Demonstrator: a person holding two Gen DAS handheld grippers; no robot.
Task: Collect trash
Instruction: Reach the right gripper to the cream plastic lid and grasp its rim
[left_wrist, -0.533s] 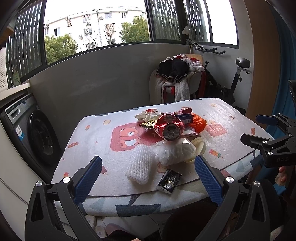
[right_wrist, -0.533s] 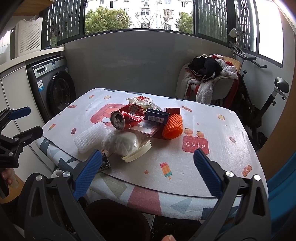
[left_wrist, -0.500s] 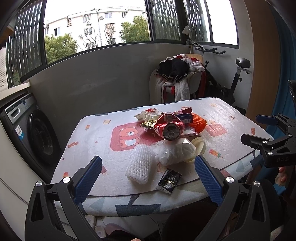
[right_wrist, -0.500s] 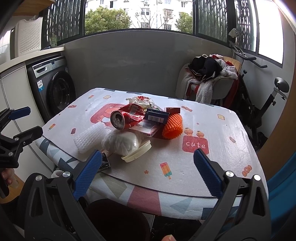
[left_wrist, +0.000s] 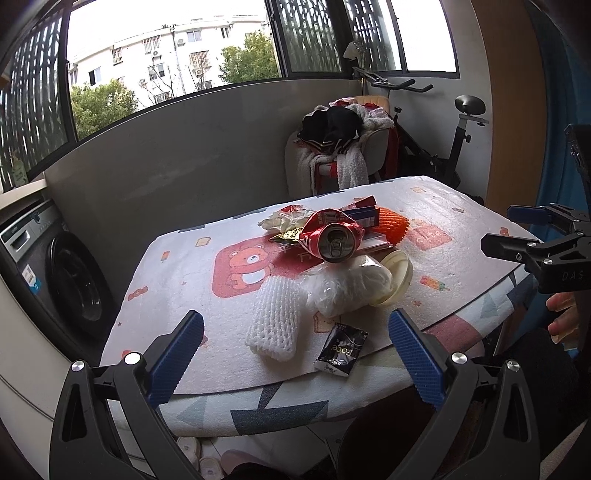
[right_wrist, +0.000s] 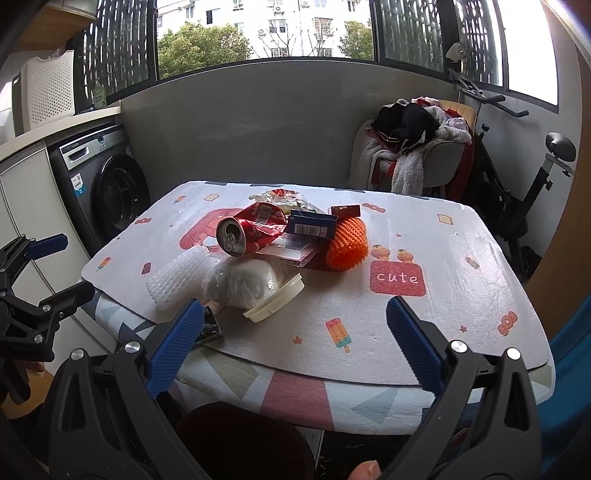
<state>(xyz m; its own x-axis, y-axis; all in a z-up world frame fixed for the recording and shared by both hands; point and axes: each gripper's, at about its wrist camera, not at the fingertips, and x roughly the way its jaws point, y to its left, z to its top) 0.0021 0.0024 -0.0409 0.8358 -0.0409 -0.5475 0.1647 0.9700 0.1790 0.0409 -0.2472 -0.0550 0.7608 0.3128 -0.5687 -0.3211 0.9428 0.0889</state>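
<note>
A crushed shiny metal can (left_wrist: 334, 240) lies by white foam netting (left_wrist: 275, 320) at its 7 o'clock, crinkly clear plastic bag (left_wrist: 347, 284), on the matt cloth-covered tabletop (left_wrist: 192, 280).

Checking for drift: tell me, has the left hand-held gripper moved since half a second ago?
No. The left hand-held gripper frames the white foam net and washing machine as before.

- Crushed can (left_wrist: 334, 240): red, silver top.
- Foam fruit net (right_wrist: 347, 244): orange.
- Foam sleeve (left_wrist: 275, 321): white mesh.
- Table mat (right_wrist: 461, 266): white, red bear and popsicle prints.
- Wrapper (left_wrist: 341, 349): black.
</note>
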